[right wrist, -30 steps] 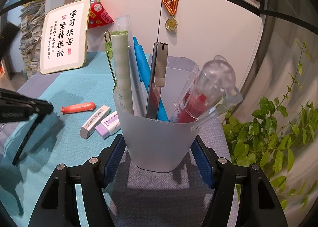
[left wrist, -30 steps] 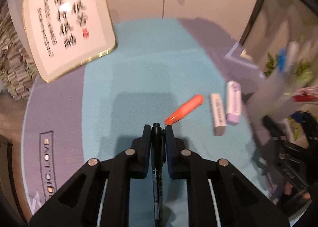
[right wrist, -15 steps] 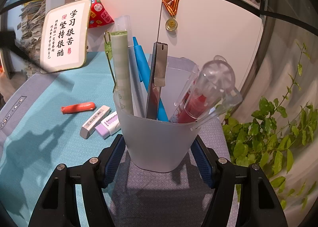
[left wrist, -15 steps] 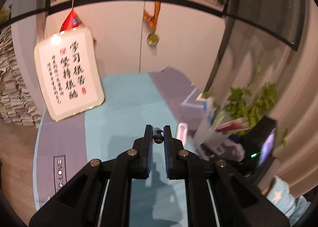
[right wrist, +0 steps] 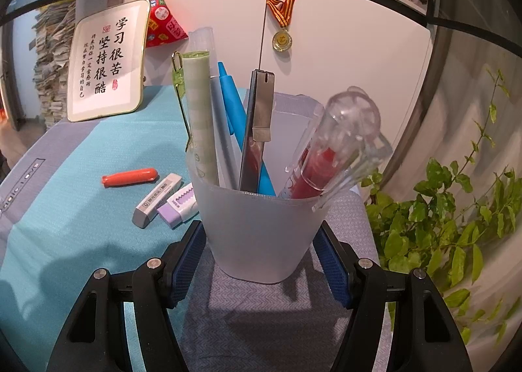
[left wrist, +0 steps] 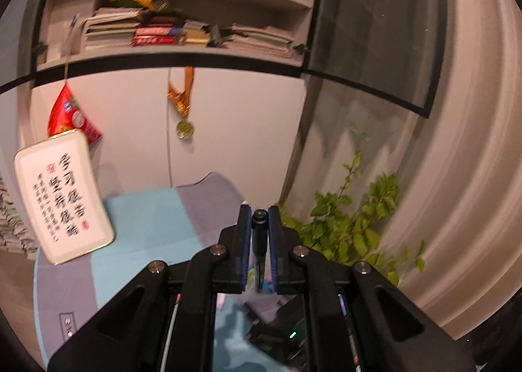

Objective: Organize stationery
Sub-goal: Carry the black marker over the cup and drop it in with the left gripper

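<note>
Left wrist view: left tongs pinch a black pen above the desk, while right tongs clamp the cup of pens standing beside two erasers.

Framed calligraphy sign, hanging medal, leafy plant, bookshelf

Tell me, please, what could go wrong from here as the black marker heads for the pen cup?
The cup is already crowded: the incoming black marker, clamped in the left gripper, could jam against the red clear-capped pen or the blue pen. A hard push might tip the cup, though the right gripper braces it. The erasers beside it could get knocked.
</note>
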`<action>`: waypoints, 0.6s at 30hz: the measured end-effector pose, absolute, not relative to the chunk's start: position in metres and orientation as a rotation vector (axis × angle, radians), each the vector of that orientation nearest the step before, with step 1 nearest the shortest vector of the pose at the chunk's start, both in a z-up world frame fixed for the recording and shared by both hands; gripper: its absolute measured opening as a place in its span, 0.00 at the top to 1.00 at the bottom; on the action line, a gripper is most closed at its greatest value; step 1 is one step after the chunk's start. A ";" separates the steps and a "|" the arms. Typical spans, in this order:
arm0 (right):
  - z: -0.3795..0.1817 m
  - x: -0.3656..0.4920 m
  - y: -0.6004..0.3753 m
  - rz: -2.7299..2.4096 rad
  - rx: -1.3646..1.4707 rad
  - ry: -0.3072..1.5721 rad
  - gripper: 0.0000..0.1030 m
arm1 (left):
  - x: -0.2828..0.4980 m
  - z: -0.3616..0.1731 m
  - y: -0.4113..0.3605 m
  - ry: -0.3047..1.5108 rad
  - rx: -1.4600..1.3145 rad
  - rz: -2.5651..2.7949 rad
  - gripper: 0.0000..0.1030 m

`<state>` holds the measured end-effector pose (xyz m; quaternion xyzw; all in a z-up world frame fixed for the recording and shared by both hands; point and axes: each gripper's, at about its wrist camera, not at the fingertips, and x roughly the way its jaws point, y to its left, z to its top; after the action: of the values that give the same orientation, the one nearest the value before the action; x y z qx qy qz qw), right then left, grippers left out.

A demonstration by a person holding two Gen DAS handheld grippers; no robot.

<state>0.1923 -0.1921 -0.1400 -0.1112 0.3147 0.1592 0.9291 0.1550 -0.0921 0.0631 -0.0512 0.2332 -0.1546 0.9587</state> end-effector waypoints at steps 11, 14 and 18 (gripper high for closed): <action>-0.141 0.193 -0.192 0.333 -0.221 0.645 0.33 | 0.202 0.003 -0.122 0.623 -0.051 -0.306 0.92; -0.141 0.193 -0.192 0.332 -0.221 0.645 0.33 | 0.206 -0.010 -0.121 0.669 -0.051 -0.311 0.92; -0.141 0.193 -0.192 0.332 -0.221 0.645 0.33 | 0.205 -0.018 -0.121 0.693 -0.032 -0.314 0.92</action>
<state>0.1930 -0.1923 -0.1409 -0.1080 0.3149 0.1622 0.9289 0.2050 -0.1213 -0.0178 -0.0158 0.3384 -0.1534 0.9283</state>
